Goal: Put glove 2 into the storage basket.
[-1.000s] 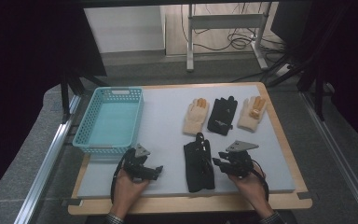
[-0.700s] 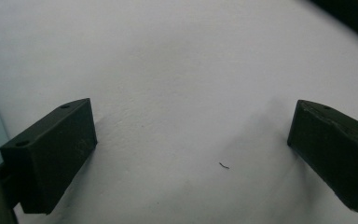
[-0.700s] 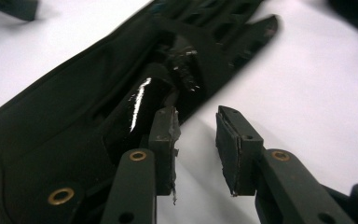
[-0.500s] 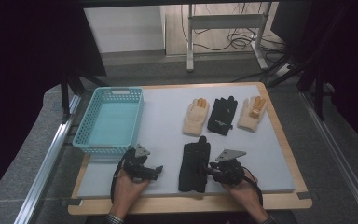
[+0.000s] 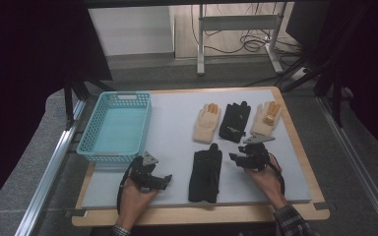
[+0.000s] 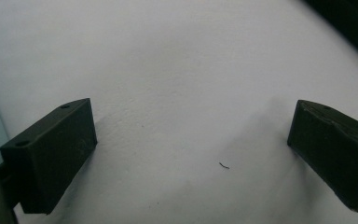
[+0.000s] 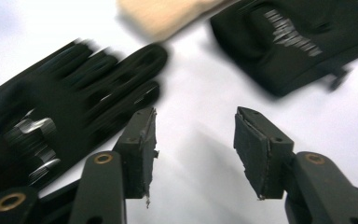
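Right gripper view shows your right gripper with fingers partly apart, just opened, holding nothing; the near black glove lies flat on the desk just beside the left-hand finger. Your left gripper stands wide open, empty, over bare desk.

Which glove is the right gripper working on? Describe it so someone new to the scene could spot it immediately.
Start at the turquoise basket on the table's left side, then look right along the near edge. A black glove lies there alone, fingers pointing away, just left of the right gripper. The other black glove sits in the far row between two cream gloves.
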Demonstrator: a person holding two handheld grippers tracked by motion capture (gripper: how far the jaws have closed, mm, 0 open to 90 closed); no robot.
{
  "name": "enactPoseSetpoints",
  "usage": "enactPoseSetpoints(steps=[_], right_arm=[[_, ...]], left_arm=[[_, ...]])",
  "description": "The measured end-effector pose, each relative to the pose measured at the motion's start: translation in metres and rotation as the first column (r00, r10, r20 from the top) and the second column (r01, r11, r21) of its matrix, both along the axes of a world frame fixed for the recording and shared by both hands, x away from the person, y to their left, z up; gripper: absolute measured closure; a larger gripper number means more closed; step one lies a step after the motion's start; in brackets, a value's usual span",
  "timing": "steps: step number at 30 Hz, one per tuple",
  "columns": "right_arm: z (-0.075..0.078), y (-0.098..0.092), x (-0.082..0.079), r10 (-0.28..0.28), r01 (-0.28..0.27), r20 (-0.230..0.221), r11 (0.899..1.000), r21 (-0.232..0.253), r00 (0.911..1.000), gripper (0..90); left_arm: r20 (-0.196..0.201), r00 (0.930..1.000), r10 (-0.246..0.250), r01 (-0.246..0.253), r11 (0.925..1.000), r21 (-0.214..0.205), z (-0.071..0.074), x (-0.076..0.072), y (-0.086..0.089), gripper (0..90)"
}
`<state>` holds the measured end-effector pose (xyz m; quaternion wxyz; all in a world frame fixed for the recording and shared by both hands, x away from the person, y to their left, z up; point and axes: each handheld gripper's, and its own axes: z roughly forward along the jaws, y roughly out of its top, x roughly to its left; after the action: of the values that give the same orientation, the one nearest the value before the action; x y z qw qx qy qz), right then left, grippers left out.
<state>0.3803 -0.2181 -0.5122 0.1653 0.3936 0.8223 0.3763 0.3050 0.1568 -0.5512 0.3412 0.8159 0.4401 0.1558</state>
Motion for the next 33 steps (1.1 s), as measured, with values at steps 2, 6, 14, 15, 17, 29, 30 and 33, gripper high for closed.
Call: enactPoseSetpoints(steps=[2,6,14,15,17,29,30,33], right_arm=[[0.003,-0.003,0.014,-0.011,0.011,0.004,1.000,0.005,0.9999,45.7],[0.010,-0.011,0.043,-0.044,0.044,0.000,0.999,0.028,0.9990,46.7],[0.016,-0.011,0.091,-0.078,0.078,-0.002,0.997,0.017,0.9969,59.4],[0.016,-0.007,0.098,-0.078,0.078,-0.005,0.997,0.006,0.9969,59.5],[0.015,-0.003,0.108,-0.083,0.083,-0.014,0.996,0.011,0.9964,59.1],[-0.007,0.009,0.146,-0.177,0.175,-0.065,0.984,-0.034,0.9821,41.6],[-0.008,0.009,0.145,-0.181,0.179,-0.050,0.983,-0.030,0.9823,44.1],[-0.008,0.011,0.143,-0.189,0.187,-0.046,0.981,-0.041,0.9809,55.5]], left_arm=[[0.000,1.0000,0.000,0.000,1.0000,0.000,0.000,0.000,0.000,1.3],[0.000,1.0000,0.000,0.000,1.0000,-0.001,0.000,0.000,0.000,1.3],[0.001,1.0000,0.000,0.000,1.0000,-0.003,0.000,0.000,0.000,1.3],[0.001,1.0000,-0.001,0.001,1.0000,-0.002,0.000,0.000,0.000,1.3],[0.001,1.0000,0.000,0.000,1.0000,-0.003,0.000,0.000,0.000,1.3],[0.001,1.0000,-0.001,0.001,1.0000,-0.002,0.000,0.000,0.000,1.3],[0.001,1.0000,-0.001,0.001,1.0000,-0.002,0.000,0.000,0.000,1.3],[0.001,1.0000,-0.001,0.001,1.0000,-0.002,0.000,0.000,0.000,1.3]])
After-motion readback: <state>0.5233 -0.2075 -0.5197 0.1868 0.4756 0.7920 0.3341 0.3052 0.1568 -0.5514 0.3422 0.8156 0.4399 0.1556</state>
